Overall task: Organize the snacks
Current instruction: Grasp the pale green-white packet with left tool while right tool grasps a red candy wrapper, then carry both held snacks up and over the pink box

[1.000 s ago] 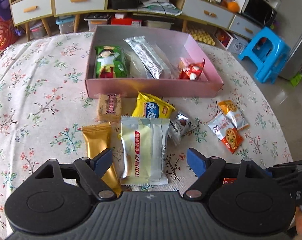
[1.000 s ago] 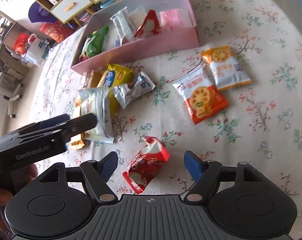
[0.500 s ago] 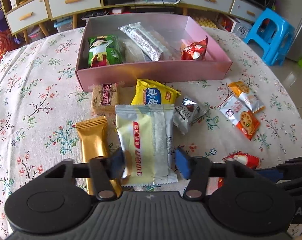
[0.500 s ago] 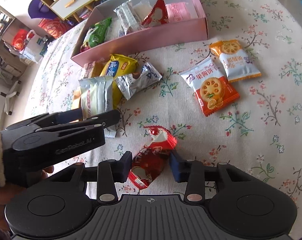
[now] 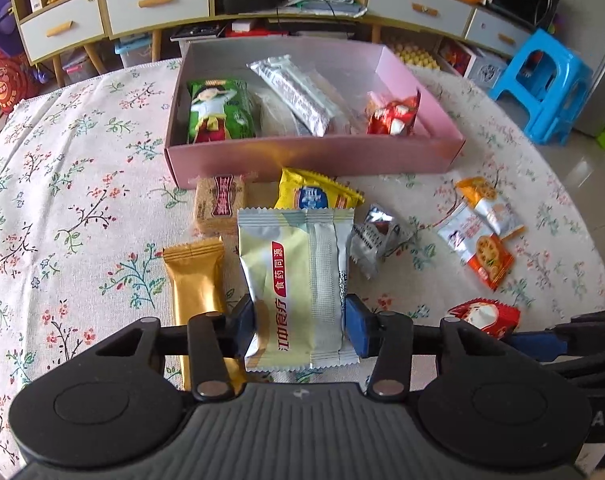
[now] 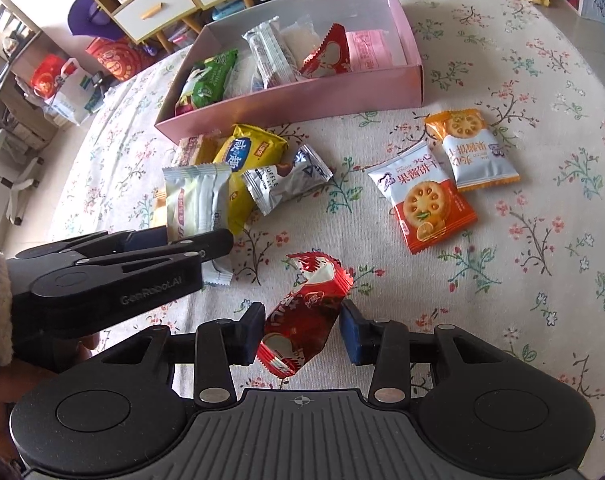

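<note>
A second ago our grippers stood wide; now the left gripper is closing on the pale yellow-and-white foil packet and the right gripper clamps the red crinkly wrapper, both near the surface and ready for the pink cardboard box.

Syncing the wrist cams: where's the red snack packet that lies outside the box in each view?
Left wrist: the red snack packet sits at lower right, partly hidden behind the other tongs.
Right wrist: bottom centre, between the right tongs, pads on its sides.
Shared landmark: the pink box at the top of both views.
</note>
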A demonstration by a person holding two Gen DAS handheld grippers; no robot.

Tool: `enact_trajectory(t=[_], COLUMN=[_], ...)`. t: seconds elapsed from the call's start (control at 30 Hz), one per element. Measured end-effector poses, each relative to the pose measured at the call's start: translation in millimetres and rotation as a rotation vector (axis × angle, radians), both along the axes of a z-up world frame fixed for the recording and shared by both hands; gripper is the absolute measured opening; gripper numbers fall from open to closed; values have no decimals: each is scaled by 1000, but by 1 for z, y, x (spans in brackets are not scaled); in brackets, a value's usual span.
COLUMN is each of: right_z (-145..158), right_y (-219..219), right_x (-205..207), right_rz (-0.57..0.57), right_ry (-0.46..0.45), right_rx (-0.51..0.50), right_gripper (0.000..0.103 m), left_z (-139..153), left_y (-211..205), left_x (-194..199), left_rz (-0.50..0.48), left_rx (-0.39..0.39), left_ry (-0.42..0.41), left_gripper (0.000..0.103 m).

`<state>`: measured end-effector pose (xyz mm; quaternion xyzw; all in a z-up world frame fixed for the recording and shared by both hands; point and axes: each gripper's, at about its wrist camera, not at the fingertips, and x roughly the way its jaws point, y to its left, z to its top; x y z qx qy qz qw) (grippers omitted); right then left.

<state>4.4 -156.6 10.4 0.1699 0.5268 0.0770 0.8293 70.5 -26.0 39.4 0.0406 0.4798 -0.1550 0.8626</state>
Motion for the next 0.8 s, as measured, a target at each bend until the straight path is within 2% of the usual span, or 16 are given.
enact_trajectory(t=[0.37,0.8], right_z=[8,19], right_y=[-5,-13], right_x=[0,0], right_rz=[-17,-41], right_ry=[-32,-69], right_rx=[-14,-17], right_gripper=[39,39], left_z=[18,32], left_y=[5,5], left_x=[-3,-3], left_rz=[10,14], left_rx=[-60,-96], left_ry=[-33,-66], left_gripper=[43,43])
